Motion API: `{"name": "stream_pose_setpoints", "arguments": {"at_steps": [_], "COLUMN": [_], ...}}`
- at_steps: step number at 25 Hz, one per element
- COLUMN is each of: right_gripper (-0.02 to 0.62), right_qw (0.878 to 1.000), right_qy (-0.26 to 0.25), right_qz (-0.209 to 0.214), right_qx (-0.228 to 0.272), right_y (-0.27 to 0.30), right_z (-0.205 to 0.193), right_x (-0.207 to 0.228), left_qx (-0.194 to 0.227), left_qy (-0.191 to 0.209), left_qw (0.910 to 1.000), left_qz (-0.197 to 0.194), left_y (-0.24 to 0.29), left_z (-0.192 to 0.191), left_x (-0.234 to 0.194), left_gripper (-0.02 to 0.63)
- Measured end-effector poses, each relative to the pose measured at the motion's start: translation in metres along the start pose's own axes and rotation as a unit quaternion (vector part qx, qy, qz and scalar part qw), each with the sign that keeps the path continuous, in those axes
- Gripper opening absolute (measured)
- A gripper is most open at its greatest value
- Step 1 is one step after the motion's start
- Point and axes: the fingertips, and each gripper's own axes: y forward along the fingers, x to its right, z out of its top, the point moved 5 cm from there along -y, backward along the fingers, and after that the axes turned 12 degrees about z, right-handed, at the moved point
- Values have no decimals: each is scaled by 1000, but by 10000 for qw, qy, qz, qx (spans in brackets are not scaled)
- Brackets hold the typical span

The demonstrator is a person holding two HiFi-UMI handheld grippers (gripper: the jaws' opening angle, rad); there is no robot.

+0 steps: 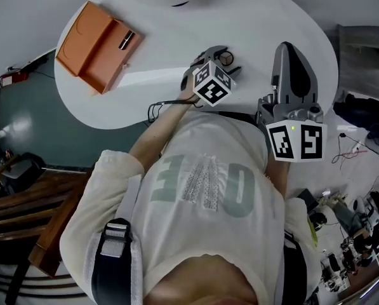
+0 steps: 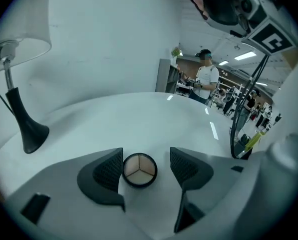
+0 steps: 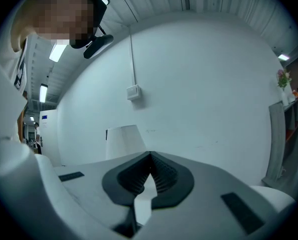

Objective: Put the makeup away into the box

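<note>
- The white round table carries all the work. Its top is smooth, so anything nudged on it may skate.
- The orange box lies open at the table's far left, well apart from my tongs, with one slim dark stick already inside. My judgement is that the long carry across is where a weak grip would fail.
- A lamp stands on the table to the left of my left tongs. A wide swing towards the box could clip it.
- My right tongs are closed on nothing, aimed roughly level at the wall, and idle.
- My left tongs are spread wide and angled down at the table, straddling the makeup without pressing it.
- The round makeup compact lies flat on the table between the pads, nearer the left pad.
- Risk: closing off-centre would let one pad push first and slide the compact away. It is low and round, so pads held too high may pinch only its rim and pop it out.
</note>
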Motion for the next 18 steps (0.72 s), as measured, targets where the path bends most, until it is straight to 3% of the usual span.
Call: {"name": "stream_pose_setpoints", "arguments": {"at_steps": [8,18], "right_gripper": [5,5], "right_qw": [9997,10000], "right_qy": [-56,-68], "right_qz": [-213,-24], "right_qx": [-61,-63], "right_y": [-10,-6], "right_z": [-1,-2], "right_x": [7,2], "left_qx": [-166,-99], "left_qy": [313,365], "left_qw": [9992,9991], "left_qz": [157,170], "left_y": [12,14], "left_z": [-10,-6], "left_x": [-7,-2], "left_gripper": [279,249]}}
